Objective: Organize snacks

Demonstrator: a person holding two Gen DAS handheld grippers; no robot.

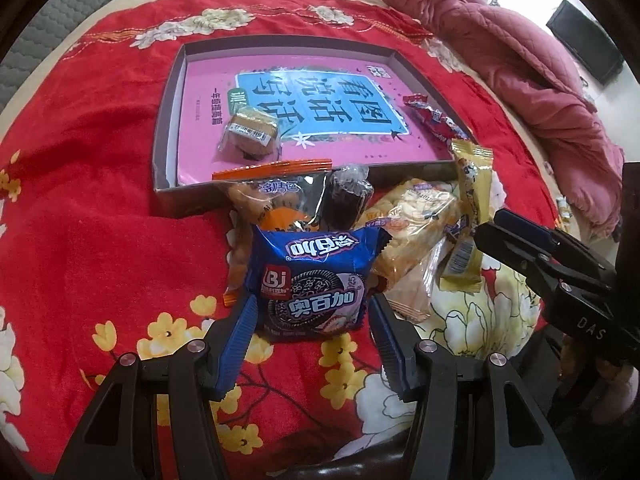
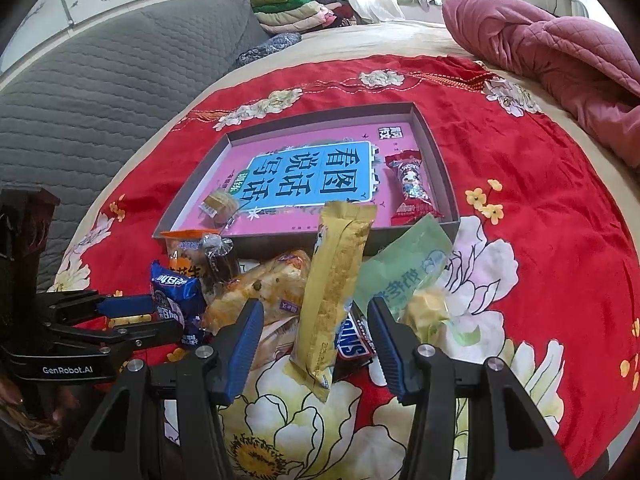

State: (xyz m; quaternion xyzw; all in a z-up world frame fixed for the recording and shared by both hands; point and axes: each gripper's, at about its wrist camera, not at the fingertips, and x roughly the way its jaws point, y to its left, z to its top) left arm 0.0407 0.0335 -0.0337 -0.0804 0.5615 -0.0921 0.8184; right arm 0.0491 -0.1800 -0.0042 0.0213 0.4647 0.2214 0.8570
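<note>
My left gripper (image 1: 312,316) sits with jaws spread, straddling the glossy blue crinkled cookie packet (image 1: 314,280) on the red floral cloth (image 1: 100,184), apparently just touching, not clamped. My right gripper (image 2: 316,324) gapes around the matte gold wrapper bar (image 2: 336,288). The shallow grey cardboard tray (image 1: 164,152) lies beyond.

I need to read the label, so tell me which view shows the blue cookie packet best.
The left wrist view: the blue foil cookie packet faces the camera, unobstructed, between the open left gripper fingers. The right wrist view shows it only small, edge-on, at the far left.
</note>
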